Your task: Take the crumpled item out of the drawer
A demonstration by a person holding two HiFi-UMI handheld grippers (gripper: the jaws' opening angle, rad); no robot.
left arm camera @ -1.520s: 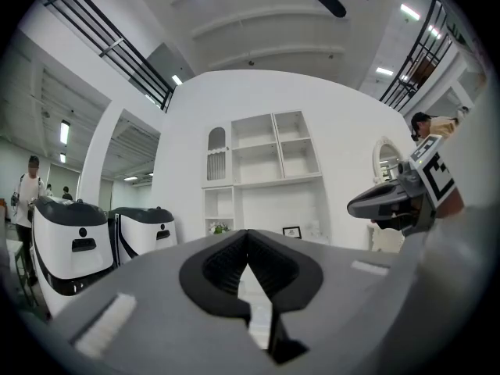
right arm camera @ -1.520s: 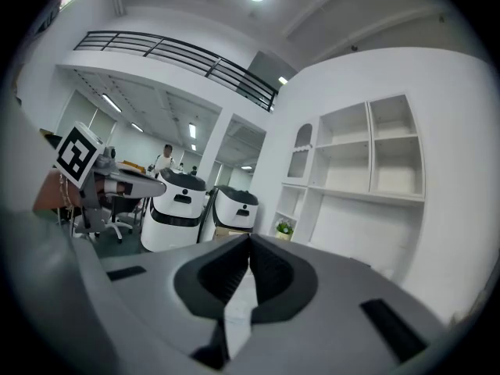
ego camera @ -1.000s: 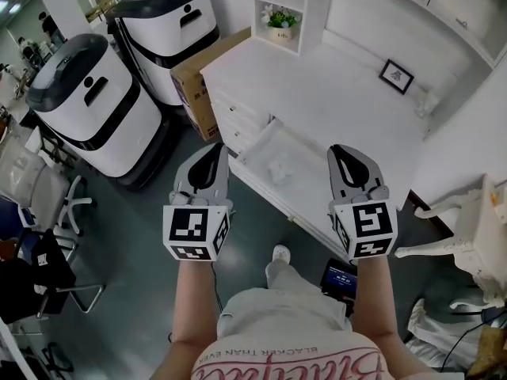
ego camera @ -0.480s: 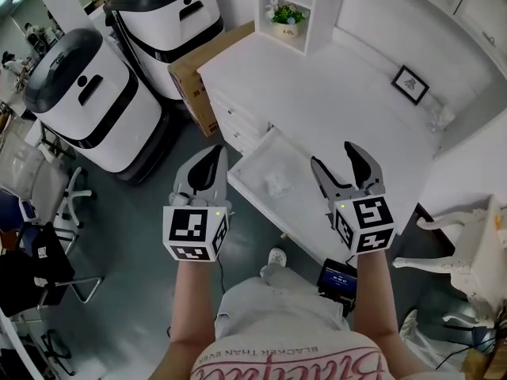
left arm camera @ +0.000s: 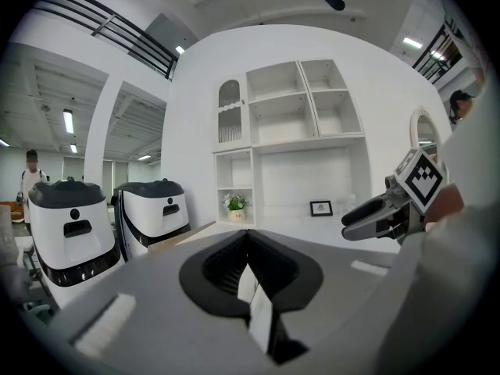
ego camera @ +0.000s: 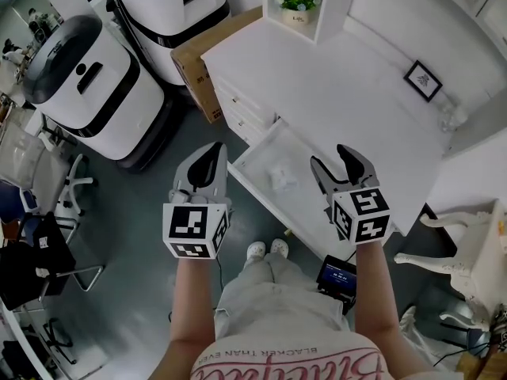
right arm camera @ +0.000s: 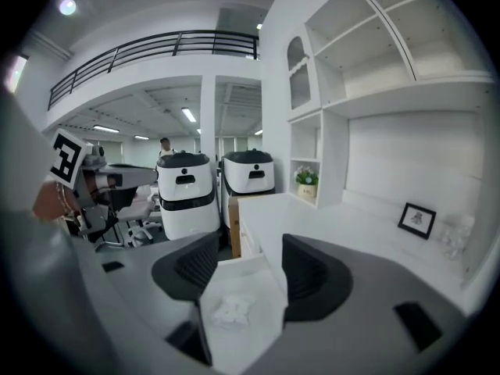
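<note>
A crumpled white item (ego camera: 280, 177) lies in the open white drawer (ego camera: 255, 158) of the white desk. In the right gripper view the same crumpled item (right arm camera: 232, 311) shows low between the jaws, far beyond them, inside the drawer (right arm camera: 258, 276). My right gripper (ego camera: 329, 157) hovers above the drawer's right side, jaws wide apart and just closing a little, with nothing touching the pads. My left gripper (ego camera: 213, 147) hangs left of the drawer over the floor, jaws together and empty. The left gripper view shows the right gripper (left arm camera: 376, 211) at its right.
Two white-and-black machines (ego camera: 87, 85) (ego camera: 170, 14) and a cardboard box (ego camera: 210, 54) stand left of the desk top (ego camera: 341, 93). On the desk are a potted plant (ego camera: 297, 2) and a picture frame (ego camera: 422, 80). A white chair (ego camera: 467, 244) is at the right.
The right gripper's jaws have gone from shut to wide apart. The drawer and crumpled item now sit closer under the grippers. The left gripper stays shut.
</note>
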